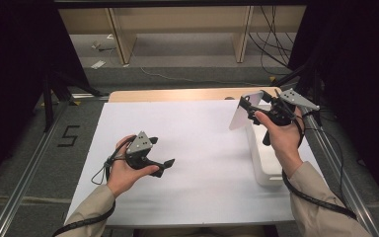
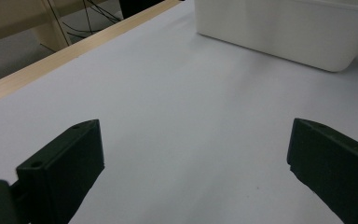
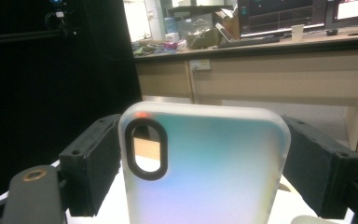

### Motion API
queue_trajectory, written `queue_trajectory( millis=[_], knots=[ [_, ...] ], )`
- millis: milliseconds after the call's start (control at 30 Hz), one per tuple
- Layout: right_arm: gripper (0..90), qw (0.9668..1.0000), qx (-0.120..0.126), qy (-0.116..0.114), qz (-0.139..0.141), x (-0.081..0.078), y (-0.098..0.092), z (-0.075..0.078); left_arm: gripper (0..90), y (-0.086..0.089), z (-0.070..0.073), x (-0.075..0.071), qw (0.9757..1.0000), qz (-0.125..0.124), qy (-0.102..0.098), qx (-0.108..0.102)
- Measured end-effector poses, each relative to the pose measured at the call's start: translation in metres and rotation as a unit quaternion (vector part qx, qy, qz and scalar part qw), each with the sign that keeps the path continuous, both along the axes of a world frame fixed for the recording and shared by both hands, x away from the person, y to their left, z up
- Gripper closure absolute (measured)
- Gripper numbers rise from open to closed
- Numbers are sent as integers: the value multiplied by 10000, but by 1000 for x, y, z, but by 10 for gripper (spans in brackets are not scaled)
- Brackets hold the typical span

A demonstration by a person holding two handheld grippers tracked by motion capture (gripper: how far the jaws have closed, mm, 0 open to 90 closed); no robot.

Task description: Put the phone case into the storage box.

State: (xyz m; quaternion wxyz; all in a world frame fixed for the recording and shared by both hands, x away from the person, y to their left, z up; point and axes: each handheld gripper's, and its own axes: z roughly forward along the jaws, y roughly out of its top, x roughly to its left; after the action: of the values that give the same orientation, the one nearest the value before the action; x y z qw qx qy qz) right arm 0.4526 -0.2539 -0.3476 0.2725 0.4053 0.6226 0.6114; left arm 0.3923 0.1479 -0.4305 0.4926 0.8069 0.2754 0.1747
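- While we hold the right gripper [image 1: 250,109] raised above the white rectangular plastic bin [image 1: 264,163], its jaws clamp a translucent frosted phone case [image 3: 205,168] by both long edges.
- We rest the left gripper [image 1: 164,165] low over the white table sheet [image 1: 197,148], jaws wide apart and empty.

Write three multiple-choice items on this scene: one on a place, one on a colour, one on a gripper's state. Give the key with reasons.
1. Where does the white bin stand?
A. on the table's right side
B. at the table's left edge
C. on the floor

2. What colour rings the camera cutout of the phone case?
A. red
B. black
C. yellow

3. How is the left gripper?
A. shut on the case
B. shut on nothing
C. open over the bare white sheet

Key: 1 A, the bin sits beneath the right hand. 2 B, the oval rim is black. 3 C, its fingers stand wide apart with only the sheet between them.
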Motion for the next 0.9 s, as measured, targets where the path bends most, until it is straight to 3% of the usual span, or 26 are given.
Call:
queue_trajectory(
  millis=[900],
  knots=[
    [184,9989,69,-41,-459,6,-31,4,34,-1,-1,0,10000,-4,4,7]
  ],
)
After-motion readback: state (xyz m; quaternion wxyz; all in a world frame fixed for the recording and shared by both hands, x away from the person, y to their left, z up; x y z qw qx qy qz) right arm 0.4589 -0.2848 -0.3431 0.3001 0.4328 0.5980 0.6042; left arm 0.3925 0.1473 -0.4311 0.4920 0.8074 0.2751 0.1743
